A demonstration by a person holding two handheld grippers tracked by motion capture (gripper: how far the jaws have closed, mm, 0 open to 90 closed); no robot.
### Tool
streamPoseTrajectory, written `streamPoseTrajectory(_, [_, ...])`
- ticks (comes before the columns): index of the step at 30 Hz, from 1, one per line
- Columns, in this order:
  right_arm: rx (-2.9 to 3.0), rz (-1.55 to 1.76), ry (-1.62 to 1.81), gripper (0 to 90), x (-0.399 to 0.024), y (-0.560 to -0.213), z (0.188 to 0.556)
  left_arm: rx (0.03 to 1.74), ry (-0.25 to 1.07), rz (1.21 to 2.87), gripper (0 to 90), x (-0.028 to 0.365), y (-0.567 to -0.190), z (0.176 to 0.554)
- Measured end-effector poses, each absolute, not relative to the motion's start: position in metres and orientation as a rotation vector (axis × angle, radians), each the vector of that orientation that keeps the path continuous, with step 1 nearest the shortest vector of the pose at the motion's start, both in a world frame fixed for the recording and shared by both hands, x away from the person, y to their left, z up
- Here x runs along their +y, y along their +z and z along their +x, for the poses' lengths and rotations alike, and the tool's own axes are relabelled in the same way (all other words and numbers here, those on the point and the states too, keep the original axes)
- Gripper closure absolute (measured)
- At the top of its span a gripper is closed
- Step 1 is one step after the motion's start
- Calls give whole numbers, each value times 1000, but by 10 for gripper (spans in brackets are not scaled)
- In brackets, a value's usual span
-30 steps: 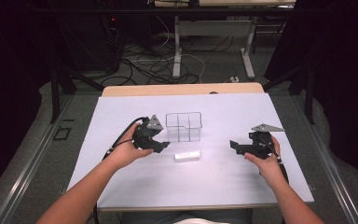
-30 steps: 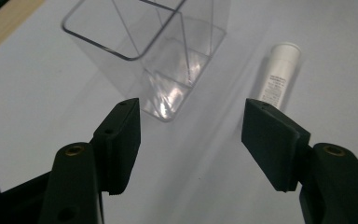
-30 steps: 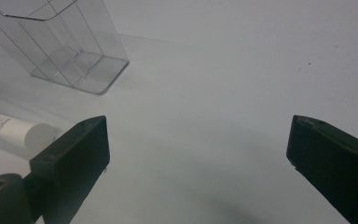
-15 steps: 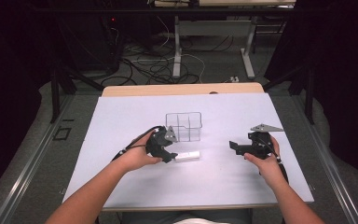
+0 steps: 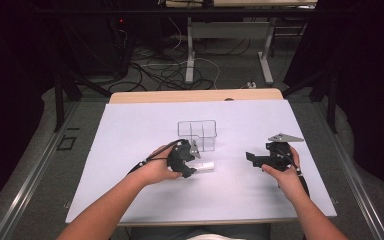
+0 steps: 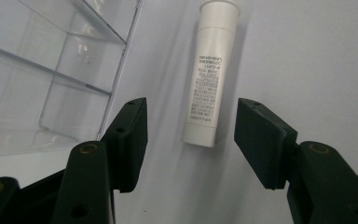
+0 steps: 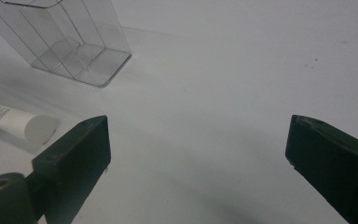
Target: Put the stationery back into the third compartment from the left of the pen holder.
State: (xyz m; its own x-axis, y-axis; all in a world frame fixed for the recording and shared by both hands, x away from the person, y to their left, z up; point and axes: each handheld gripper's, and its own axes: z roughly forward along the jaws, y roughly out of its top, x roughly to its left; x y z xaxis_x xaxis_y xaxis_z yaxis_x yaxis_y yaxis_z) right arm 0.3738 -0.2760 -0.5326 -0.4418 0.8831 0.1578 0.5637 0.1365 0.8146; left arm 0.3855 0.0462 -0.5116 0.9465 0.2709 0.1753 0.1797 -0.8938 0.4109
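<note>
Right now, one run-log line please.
left gripper: closing, astride tube, no contact | right gripper: open, idle | organizer: empty

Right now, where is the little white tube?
In the high view the white tube lies flat on the white table, just in front of the clear box, at the tips of the left gripper.

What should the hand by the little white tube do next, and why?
Probably ease the left gripper forward and close it. The white tube lies flat beside the clear organizer, its near end just between the jaws, which have been closing but stand apart from it, so nothing is gripped yet.
</note>
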Motion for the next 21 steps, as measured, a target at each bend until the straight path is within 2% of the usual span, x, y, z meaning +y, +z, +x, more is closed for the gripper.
streamPoseTrajectory(13, [2073, 1389, 1207, 65, -275, -534, 374, 272, 323, 2784, 477, 33, -523, 383])
streamPoseTrajectory(21, [2082, 1378, 1204, 66, -275, -535, 374, 258, 319, 2814, 540, 31, -526, 383])
